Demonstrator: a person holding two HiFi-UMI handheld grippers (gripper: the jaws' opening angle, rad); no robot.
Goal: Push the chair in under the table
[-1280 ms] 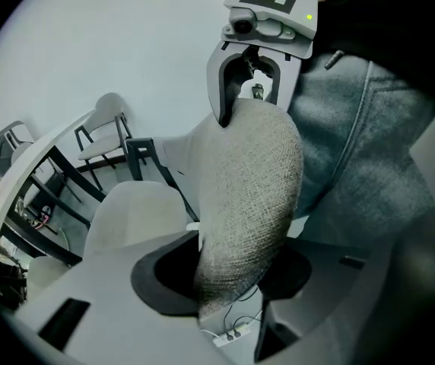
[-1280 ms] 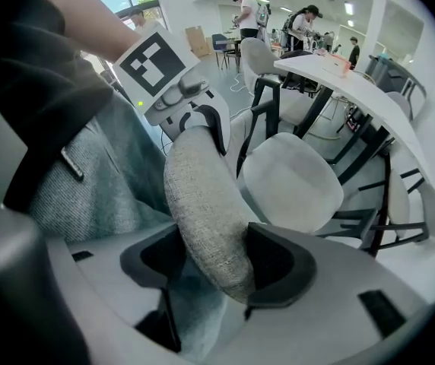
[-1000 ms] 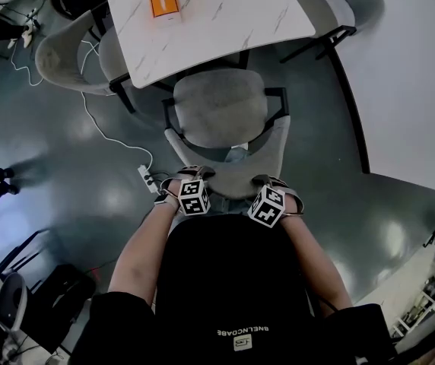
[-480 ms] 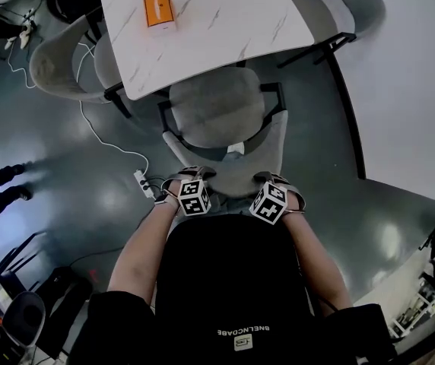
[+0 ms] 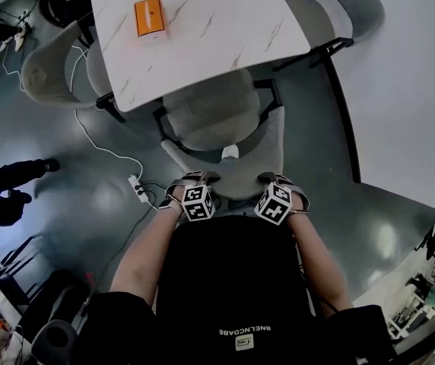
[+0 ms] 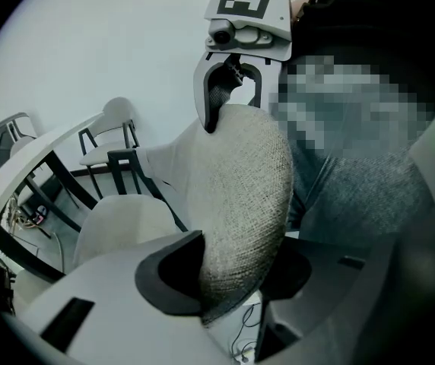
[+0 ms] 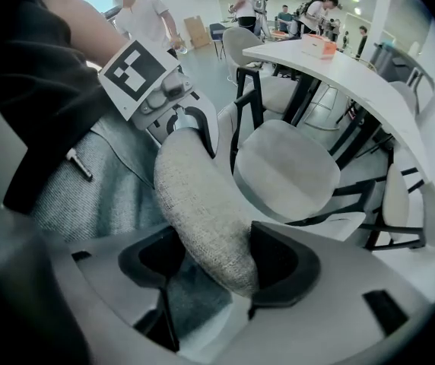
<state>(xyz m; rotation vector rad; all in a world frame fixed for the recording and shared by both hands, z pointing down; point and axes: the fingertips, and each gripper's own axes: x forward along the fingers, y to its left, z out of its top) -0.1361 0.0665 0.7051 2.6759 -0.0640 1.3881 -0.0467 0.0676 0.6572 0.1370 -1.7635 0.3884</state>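
The chair (image 5: 217, 120) sits in the middle of the head view, the front of its seat tucked beneath the near edge of the tabletop (image 5: 225, 21) at its 12 o'clock, and its backrest (image 5: 236, 175) lies towards the person at 6 o'clock. The left hand-held gripper (image 6: 236, 268) and the right hand-held gripper (image 7: 217, 261) are each clamped over the padded top rim of that backrest, one towards each end. The rim is soft and rounded, so a hard shove could make the fabric squirm out of a grip. If one side pushes harder, the chair would likely swing, and its dark frame could knock the table leg (image 5: 111, 106) at 10 o'clock. Such a knock might jolt the orange box (image 5: 149, 15) lying on the tabletop. On the floor at 8 o'clock a power strip (image 5: 136, 186) and its white cable (image 5: 100, 139) lie near; a skewed chair leg could catch or drag them. The neighbouring chair (image 5: 50, 71) at 10 o'clock leaves little room for sideways drift.
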